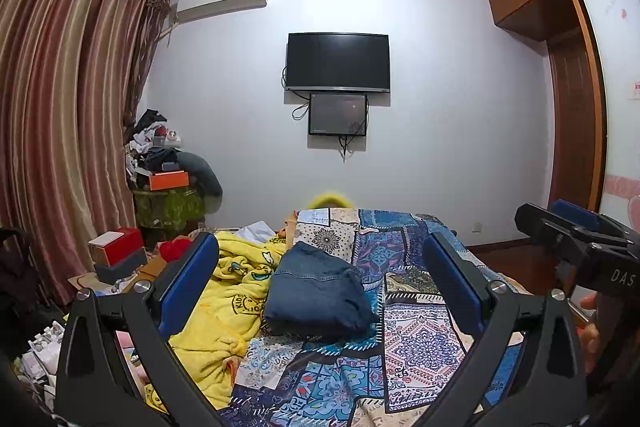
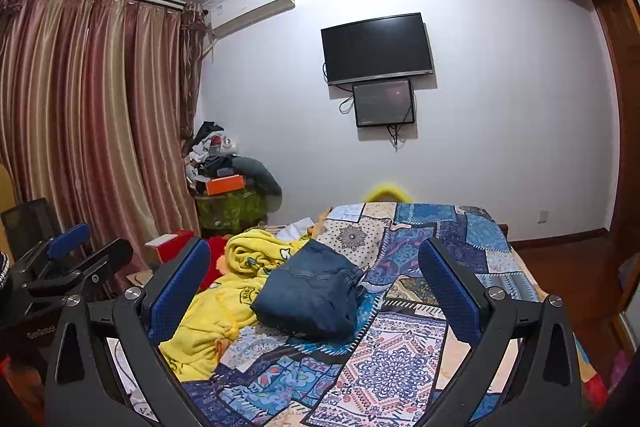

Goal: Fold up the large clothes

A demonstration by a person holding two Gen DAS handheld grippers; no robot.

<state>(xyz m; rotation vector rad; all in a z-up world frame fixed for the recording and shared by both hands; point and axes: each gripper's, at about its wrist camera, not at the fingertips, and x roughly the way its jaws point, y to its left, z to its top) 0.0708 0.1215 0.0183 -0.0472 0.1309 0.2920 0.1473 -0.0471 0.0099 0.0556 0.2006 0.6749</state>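
A folded dark blue denim garment [image 1: 320,291] lies on the patchwork bedspread [image 1: 416,343], in the middle of the bed; it also shows in the right wrist view [image 2: 310,293]. My left gripper [image 1: 320,267] is open and empty, held above the bed's near part with the denim between and beyond its fingers. My right gripper [image 2: 314,267] is open and empty too, framing the denim the same way. The right gripper shows at the right edge of the left wrist view [image 1: 576,235], and the left gripper at the left edge of the right wrist view [image 2: 68,259].
A crumpled yellow blanket [image 1: 228,291] lies left of the denim. A patchwork bedspread [image 2: 404,355] covers the bed. Boxes and clutter [image 1: 116,255] stand by the curtain at the left. A piled-up stand [image 1: 168,187] sits in the corner. A wardrobe [image 1: 576,131] lines the right wall.
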